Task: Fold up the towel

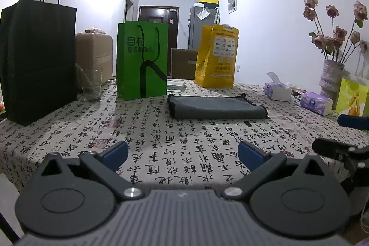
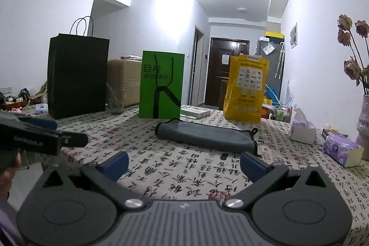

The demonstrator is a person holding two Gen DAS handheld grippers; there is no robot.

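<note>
A grey towel (image 1: 216, 107) with a dark border lies folded into a long flat strip on the table, ahead of both grippers; it also shows in the right wrist view (image 2: 205, 137). My left gripper (image 1: 183, 155) is open and empty, low over the tablecloth, well short of the towel. My right gripper (image 2: 184, 165) is open and empty, just short of the towel's near edge. The right gripper's fingers (image 1: 352, 121) show at the right edge of the left wrist view. The left gripper's fingers (image 2: 46, 133) show at the left edge of the right wrist view.
The table has a cloth printed with Chinese characters (image 1: 161, 142). Behind the towel stand a black paper bag (image 1: 39, 61), a drinking glass (image 1: 92, 87), a green bag (image 1: 141, 59) and a yellow bag (image 1: 216, 57). Tissue packs (image 1: 316, 103) and a vase of dried flowers (image 1: 332, 75) stand at right.
</note>
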